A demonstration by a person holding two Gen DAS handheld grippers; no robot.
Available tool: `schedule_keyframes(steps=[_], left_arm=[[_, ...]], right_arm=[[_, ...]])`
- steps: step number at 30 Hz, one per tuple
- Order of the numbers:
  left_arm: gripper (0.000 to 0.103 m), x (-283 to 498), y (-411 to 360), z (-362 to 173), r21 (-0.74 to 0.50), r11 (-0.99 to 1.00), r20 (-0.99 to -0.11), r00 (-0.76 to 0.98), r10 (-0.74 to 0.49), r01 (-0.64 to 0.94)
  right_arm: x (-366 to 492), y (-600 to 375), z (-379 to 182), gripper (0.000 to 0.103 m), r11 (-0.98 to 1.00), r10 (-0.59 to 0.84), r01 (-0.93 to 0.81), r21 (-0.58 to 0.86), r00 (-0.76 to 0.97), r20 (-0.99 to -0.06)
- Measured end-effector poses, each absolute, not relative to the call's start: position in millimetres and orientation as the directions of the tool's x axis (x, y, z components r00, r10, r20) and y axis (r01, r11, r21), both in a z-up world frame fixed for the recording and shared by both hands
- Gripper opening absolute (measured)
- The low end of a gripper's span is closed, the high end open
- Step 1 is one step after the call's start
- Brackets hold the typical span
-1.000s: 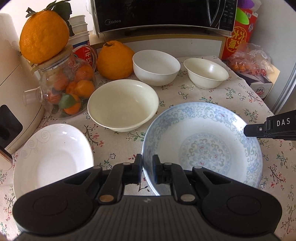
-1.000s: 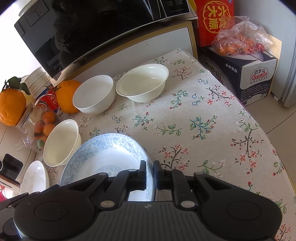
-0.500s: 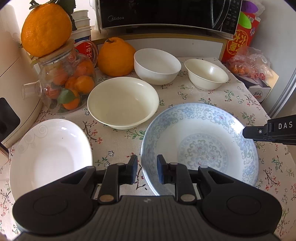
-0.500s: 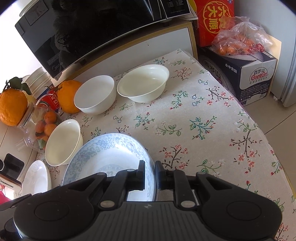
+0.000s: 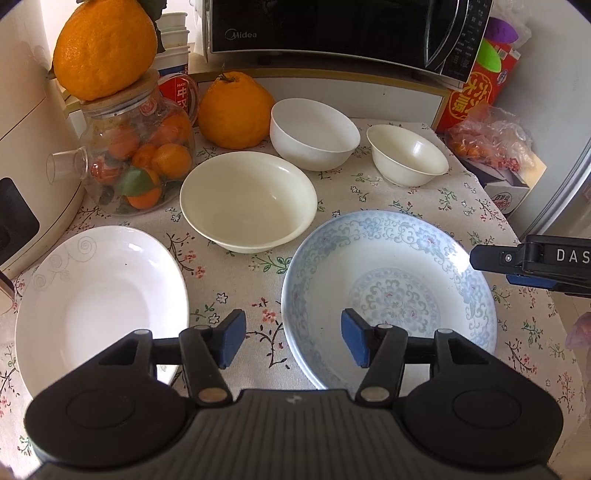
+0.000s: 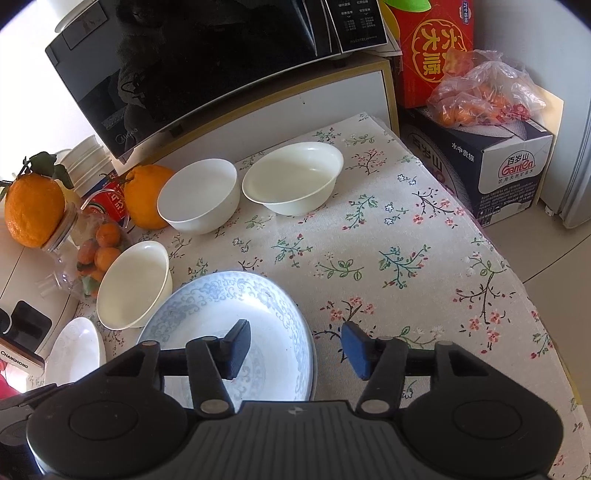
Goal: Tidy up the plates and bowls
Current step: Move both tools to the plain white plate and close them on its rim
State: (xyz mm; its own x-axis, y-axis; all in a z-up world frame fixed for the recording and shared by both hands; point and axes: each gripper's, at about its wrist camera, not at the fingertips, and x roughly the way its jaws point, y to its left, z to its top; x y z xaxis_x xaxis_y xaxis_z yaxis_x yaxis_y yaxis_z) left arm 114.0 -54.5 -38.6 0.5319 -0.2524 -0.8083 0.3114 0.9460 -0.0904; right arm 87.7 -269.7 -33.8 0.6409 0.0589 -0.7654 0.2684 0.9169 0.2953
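Note:
A blue-patterned plate [image 5: 391, 291] lies on the floral tablecloth; it also shows in the right wrist view [image 6: 221, 332]. My left gripper [image 5: 293, 341] is open, its jaws straddling the plate's near-left rim. My right gripper [image 6: 295, 349] is open, its jaws straddling the plate's right rim. A white plate [image 5: 96, 299] lies to the left. A wide cream bowl [image 5: 247, 199] stands behind the plates. A white bowl [image 5: 314, 133] and a small cream bowl [image 5: 408, 153] stand farther back.
A glass jar of oranges [image 5: 136, 155] with a big orange [image 5: 105, 48] on top stands at the left. Another big orange [image 5: 234, 110] and a microwave [image 5: 347, 33] are at the back. A box with bagged fruit [image 6: 487, 103] stands beyond the table's right edge.
Both grippers were shut on the blue plate's rim one second ago. The left began opening half a second ago. Now both are wide open and the plate rests on the table.

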Motion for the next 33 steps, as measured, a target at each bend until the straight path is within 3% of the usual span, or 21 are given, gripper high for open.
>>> schedule_keyframes(steps=[9,15,27,33], left_arm=[[0.086,108.2,-31.9,-24.7,-0.105,0.949,-0.785,0.561,-0.263,0.297],[0.099,104.6,-9.3,-17.1,-0.065,0.961,-0.767,0.603,-0.222,0.27],[0.103,105.7,58.6,-19.0,0.012,0.993,-0.762,0.644,-0.068,0.12],[0.103,117.1,93.0,-23.2,0.011,1.0,-0.771,0.637,-0.002,0.016]], right_arm=[[80.0,-260.6,-23.8,0.08,0.938,0.038,0.23,0.258,0.673,-0.739],[75.5,-247.1,-17.1,0.086,0.958,0.036,0.182,0.223,0.694,-0.719],[81.5,-196.3,-4.1,0.089,0.973,0.113,0.056,0.223,0.729,-0.675],[92.8,-152.9,-1.1,0.092,0.942,0.25,-0.029,0.333,0.722,-0.645]])
